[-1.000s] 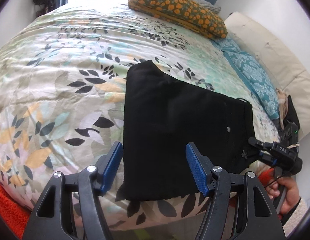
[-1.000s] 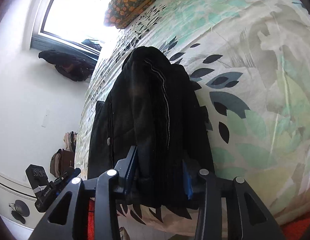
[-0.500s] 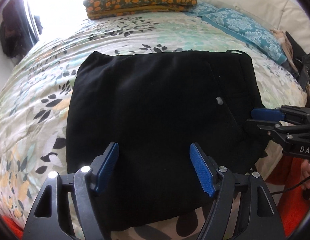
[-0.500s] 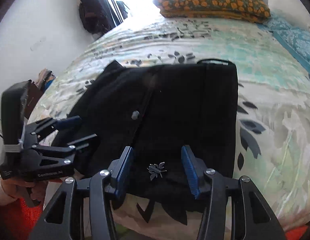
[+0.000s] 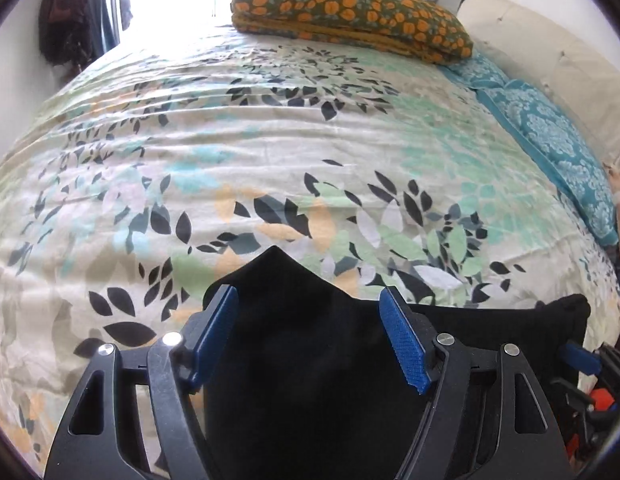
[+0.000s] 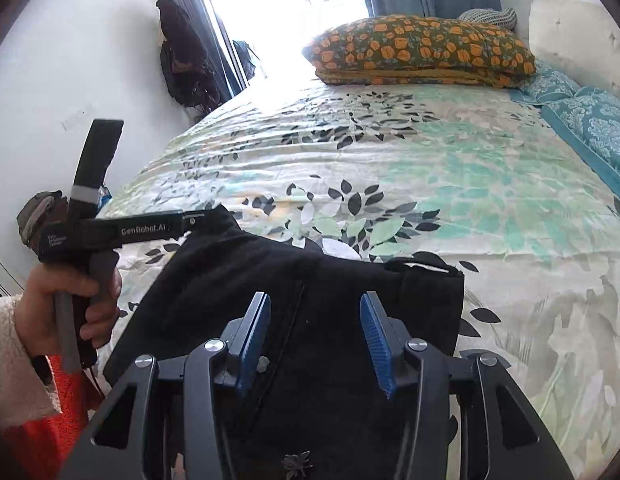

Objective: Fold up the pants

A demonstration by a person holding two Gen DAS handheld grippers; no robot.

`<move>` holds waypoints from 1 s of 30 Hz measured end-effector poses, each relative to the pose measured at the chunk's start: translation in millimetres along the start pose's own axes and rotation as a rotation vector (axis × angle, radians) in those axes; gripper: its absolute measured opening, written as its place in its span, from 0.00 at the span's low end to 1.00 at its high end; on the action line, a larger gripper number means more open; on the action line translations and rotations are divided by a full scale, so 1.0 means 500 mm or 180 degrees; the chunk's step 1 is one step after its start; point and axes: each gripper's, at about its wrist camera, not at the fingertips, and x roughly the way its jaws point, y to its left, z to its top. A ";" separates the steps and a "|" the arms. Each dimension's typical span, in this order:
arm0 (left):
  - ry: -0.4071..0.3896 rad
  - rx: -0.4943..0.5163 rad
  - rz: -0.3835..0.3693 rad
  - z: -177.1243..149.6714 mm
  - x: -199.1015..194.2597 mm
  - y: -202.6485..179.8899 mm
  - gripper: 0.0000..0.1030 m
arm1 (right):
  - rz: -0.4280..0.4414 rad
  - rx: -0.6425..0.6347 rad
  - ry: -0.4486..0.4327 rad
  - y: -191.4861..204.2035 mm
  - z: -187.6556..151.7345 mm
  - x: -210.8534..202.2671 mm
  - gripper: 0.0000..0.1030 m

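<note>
The folded black pants [image 5: 310, 360] lie on the near edge of my bed, filling the bottom centre of the left wrist view and the lower middle of the right wrist view, on the leaf-print bedspread [image 5: 270, 140]. My left gripper [image 5: 310, 332] hangs over the pants with its blue pads [image 5: 402, 340] spread wide, nothing between them but dark cloth below. My right gripper [image 6: 316, 340] sits likewise over the pants, its jaws apart and holding nothing; a seam line and a small pale button [image 6: 263, 364] show beside its left pad. In the right wrist view my left hand [image 6: 66, 308] wraps the handle of the other tool at the left of the frame, its nose over the pants' far left corner. An orange-flowered pillow [image 5: 350, 20] rests at the top of both frames, a teal patterned pillow [image 5: 550, 140] along the right edge. Dark clothes [image 6: 182, 60] hang by the bright window [image 6: 290, 8] at upper left.
</note>
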 end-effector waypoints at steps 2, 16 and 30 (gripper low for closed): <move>0.0173 -0.0098 0.0074 -0.011 0.061 0.022 0.75 | -0.0016 0.0050 0.0121 -0.015 -0.033 0.034 0.47; 0.0105 -0.0547 -0.0321 -0.036 -0.072 0.084 0.84 | 0.0229 0.0249 -0.0264 -0.027 -0.045 -0.068 0.46; 0.0188 0.0344 -0.0449 -0.276 -0.217 -0.036 0.84 | 0.0069 0.0050 0.0191 0.059 -0.127 -0.144 0.46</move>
